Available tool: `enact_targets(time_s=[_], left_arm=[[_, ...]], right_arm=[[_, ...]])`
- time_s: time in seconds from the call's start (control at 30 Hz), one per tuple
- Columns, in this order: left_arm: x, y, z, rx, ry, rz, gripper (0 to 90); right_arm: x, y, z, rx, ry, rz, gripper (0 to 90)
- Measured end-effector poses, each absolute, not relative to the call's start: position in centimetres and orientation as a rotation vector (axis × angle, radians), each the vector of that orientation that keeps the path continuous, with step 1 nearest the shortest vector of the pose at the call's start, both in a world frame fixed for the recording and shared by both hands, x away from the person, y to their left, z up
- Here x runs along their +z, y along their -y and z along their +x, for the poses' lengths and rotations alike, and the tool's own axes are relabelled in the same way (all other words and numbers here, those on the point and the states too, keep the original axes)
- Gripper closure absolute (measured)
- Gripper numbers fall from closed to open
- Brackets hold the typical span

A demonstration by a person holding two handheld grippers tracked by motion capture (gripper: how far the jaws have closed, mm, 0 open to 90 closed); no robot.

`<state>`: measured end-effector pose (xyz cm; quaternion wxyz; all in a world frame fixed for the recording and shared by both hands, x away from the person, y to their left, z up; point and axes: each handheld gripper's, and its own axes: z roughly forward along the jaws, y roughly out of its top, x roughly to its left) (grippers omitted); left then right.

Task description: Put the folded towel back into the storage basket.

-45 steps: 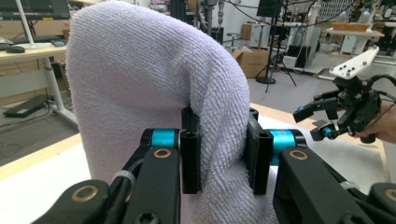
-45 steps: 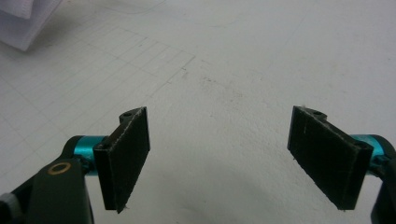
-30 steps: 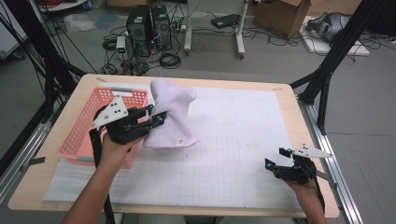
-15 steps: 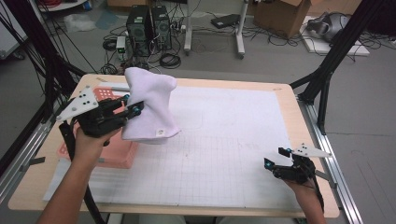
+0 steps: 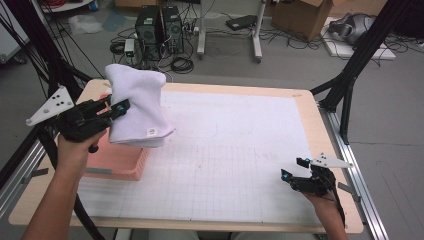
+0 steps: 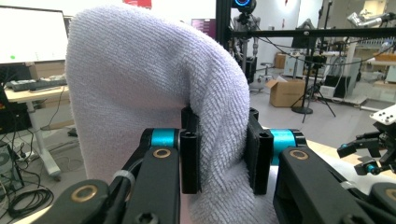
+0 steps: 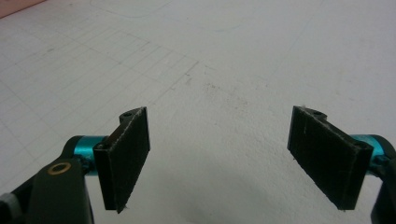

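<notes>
Both grippers differ: our left gripper (image 5: 117, 107) clamps the folded towel (image 5: 137, 107) above the basket (image 5: 120, 167) for placement, while our right gripper (image 5: 292, 172) rests released.

Beyond my wooden table (image 5: 320, 125), a grey floor (image 5: 300, 65) carries tangled cables (image 5: 182, 64), two black computer towers (image 5: 160, 27), a cardboard box (image 5: 305, 15) and black frame legs (image 5: 357, 60).

A light wooden table (image 5: 305, 102) is carrying a white gridded mat (image 5: 235, 150) that is covering most of its top. A pink plastic basket (image 5: 117, 162) is sitting on the table's left side, overlapping the mat's left edge, and a strip of grey tape (image 5: 36, 172) is lying near the left rim.
</notes>
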<state>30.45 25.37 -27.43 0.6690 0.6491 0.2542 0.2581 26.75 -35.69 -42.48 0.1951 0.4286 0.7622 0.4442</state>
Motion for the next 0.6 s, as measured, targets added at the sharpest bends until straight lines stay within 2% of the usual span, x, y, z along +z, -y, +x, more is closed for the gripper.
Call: enact_targets(time_s=[0.4,0.6], left_arm=[[-27.6,-28.8,31.2,0.573,-0.59,1.424,72.2],[-29.2,-31.4,31.9,0.554,-0.64,1.381,72.2]], right_arm=[[-42.5,35.6,26.7,1.235,-2.136,1.207,20.0],[-42.5,35.6,26.7,1.226,-2.136,1.206,20.0]])
